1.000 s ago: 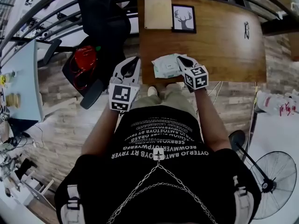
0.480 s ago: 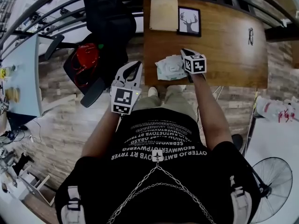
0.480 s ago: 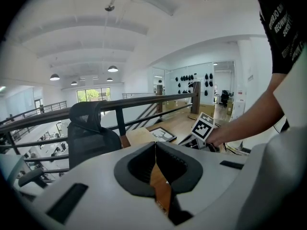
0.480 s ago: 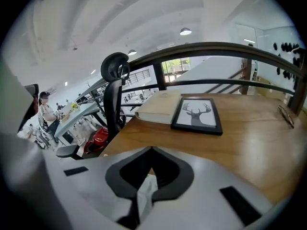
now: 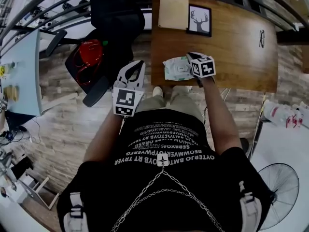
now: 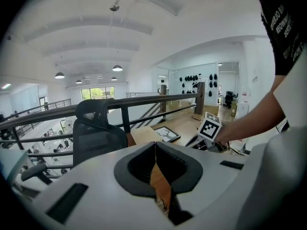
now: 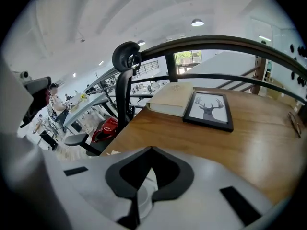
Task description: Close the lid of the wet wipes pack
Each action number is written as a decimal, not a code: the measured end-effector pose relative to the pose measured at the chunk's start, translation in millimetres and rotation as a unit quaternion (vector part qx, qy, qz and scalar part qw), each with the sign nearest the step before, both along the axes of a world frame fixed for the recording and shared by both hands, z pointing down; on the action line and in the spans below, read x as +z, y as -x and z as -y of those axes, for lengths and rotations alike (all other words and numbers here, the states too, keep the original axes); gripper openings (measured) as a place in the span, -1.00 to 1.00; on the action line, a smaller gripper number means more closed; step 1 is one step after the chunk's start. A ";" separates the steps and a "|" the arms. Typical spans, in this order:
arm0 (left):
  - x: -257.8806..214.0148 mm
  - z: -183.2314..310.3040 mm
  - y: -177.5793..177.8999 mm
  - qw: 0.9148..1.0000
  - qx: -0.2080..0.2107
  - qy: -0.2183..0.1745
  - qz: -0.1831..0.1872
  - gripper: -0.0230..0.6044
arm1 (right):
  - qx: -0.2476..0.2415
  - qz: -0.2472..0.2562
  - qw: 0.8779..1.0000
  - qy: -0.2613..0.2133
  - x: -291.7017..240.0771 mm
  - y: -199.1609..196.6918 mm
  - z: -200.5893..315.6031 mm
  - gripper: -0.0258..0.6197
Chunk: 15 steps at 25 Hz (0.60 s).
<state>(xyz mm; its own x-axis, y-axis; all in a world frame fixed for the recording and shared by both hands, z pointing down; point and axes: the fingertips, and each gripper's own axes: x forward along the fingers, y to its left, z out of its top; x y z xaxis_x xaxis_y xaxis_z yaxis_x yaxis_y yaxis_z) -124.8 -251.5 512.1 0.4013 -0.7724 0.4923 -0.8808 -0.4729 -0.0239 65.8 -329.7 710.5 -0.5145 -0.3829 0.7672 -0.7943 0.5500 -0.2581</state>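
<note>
We're looking down on the brown wooden table, and the pale green and white wet wipes pack lies flat at the table's near edge, towards its left end. The right gripper sits over the right end of that pack, angled down at it. In the right gripper view, the right gripper has its jaws pressed together with nothing held between them. Through the gap under the tips we catch the white rounded lid area of the pack. We can't tell whether the tips touch it, or whether the lid is fully down.

The left gripper hangs off the table's left near corner, above the floor and clear of the pack. In its own view, the left gripper shows jaws closed and empty.

At the table's far edge stands a black-framed deer picture, with a cream closed book just left of it. A black mesh office chair stands beyond the table's left side.
</note>
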 end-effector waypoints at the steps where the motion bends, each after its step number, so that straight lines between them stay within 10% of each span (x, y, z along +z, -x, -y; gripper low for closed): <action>1: -0.4 0.4 -0.5 1.000 0.001 -0.001 -0.001 -0.83 | -0.003 -0.003 1.000 -0.001 0.0 -0.2 -5.0 -0.87; 15: -2.5 0.4 -15.8 0.999 0.033 -0.010 -0.011 -0.83 | -0.007 0.013 1.000 0.020 8.2 5.9 -71.6 -0.87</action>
<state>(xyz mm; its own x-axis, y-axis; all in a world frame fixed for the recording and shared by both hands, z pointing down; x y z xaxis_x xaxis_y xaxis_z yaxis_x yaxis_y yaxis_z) -109.0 -251.9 509.6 0.4628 -0.7536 0.4669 -0.8480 -0.5297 -0.0144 59.8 -258.1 718.7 -0.5390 -0.3444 0.7687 -0.7795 0.5498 -0.3002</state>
